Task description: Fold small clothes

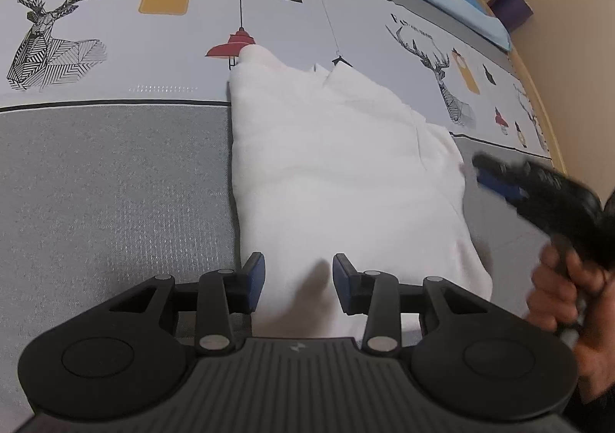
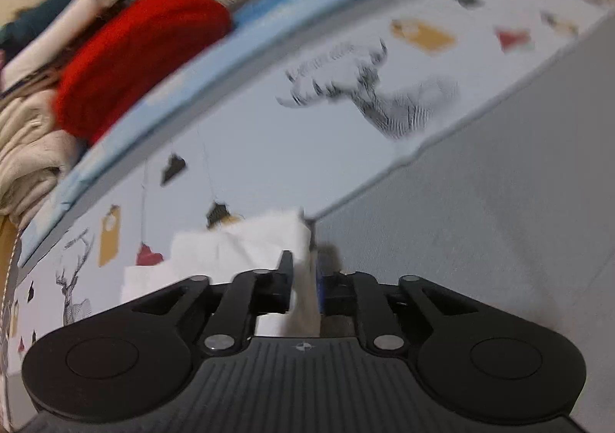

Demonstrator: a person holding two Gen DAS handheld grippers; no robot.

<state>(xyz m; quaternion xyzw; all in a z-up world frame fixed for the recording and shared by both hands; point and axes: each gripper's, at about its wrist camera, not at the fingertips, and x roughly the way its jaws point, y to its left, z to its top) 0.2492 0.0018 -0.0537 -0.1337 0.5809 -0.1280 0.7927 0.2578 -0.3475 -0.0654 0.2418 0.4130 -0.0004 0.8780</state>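
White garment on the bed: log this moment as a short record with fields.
garment: white garment, partly folded, lying flat on the bedsheet
sheet: grey band near the camera, pale band printed with deer and lamps beyond
left tongs: open, straddling the garment's near edge
right tongs: shut on the white garment's right edge, view blurred
right hand: seen in the left wrist view, gripping the handle
background: red knit item on a pile of clothes beyond the bed
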